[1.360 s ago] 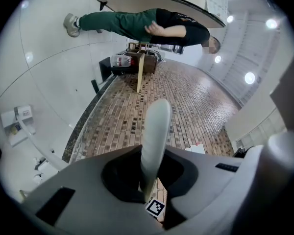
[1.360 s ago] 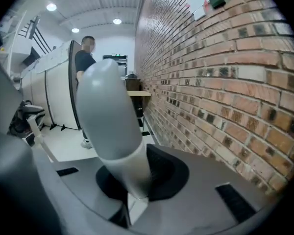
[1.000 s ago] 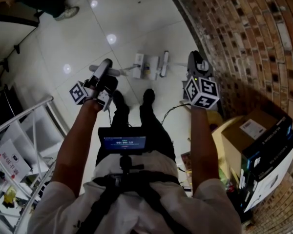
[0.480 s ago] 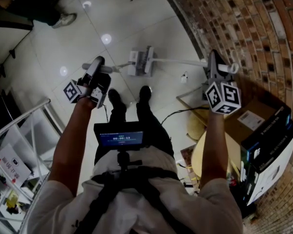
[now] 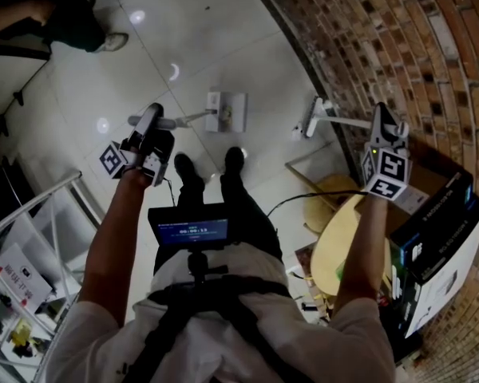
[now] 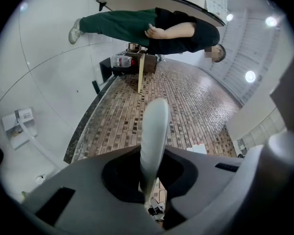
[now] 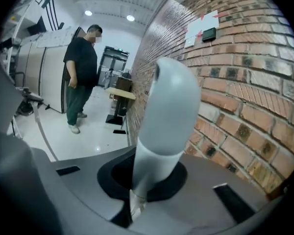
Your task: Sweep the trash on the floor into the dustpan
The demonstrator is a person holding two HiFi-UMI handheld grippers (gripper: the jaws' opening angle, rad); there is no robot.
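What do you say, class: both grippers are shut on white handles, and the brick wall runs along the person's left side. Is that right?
Not quite. The brick wall runs along the person's right side, not the left, as the head view shows. The rest holds: the left gripper and the right gripper are each shut on a white handle.

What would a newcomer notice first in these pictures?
The brick wall curving down the right side stands out first. Ahead of the person's shoes a white dustpan rests on the pale tiled floor, its handle held by the left gripper. The right gripper holds a white broom whose head is near the wall's foot.
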